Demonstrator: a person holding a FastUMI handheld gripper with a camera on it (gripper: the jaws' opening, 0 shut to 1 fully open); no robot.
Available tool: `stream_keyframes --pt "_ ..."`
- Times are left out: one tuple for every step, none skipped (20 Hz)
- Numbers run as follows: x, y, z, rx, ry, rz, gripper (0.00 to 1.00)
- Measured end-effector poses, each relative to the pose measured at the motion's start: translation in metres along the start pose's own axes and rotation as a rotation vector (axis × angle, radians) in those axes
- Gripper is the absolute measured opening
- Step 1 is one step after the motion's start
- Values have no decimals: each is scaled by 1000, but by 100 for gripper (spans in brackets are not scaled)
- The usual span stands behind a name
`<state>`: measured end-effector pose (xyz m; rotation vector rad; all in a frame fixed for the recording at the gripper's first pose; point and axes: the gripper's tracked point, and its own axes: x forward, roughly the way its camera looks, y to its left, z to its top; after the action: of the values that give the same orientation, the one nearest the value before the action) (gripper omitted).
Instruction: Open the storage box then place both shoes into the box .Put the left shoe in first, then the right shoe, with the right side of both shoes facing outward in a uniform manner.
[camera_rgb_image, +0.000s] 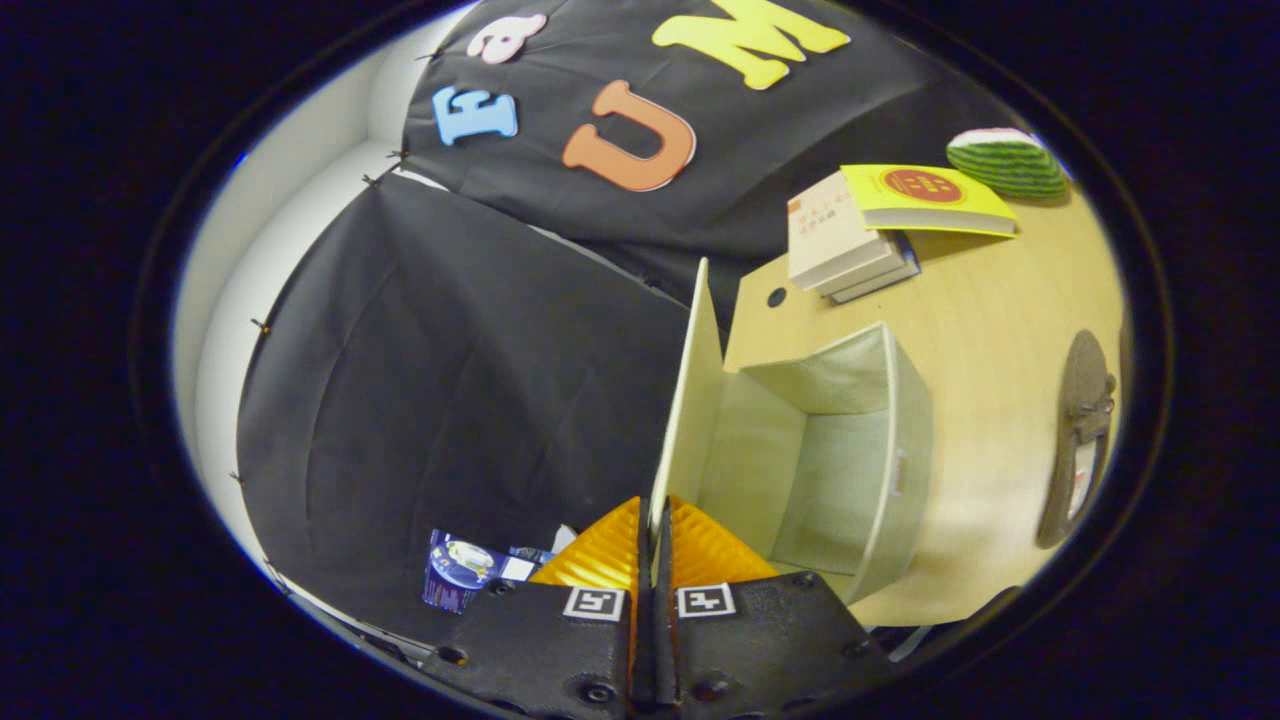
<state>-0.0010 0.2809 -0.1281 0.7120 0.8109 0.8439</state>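
Gripping the raised lid (690, 400) edge, the gripper (655, 570) fingers are pinching it narrow. Right of them, the storage box (905, 470) is standing open on the table (1000, 330); shoes come next, judging by this.

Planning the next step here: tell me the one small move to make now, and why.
Probably let go of the lid and draw back. The gripper is shut on the lid's edge, the lid stands swung up, and the box on the table already lies open and bare inside, so the shoe comes next.
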Motion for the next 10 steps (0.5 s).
stream_keyframes --pt "8 10 -2 -17 6 3 6" --pt "17 18 -4 -39 10 3 6" --pt "24 25 -6 -58 14 3 6" --pt "31 33 -8 -72 17 5 6" --pt "39 41 -11 -81 19 8 6" --pt "48 48 -13 -90 23 8 6" --pt "54 54 -17 -100 26 7 6" --pt "61 61 -20 -114 29 3 7" --pt "65 67 -22 -132 26 2 8" --pt "72 74 -24 -155 22 2 12"
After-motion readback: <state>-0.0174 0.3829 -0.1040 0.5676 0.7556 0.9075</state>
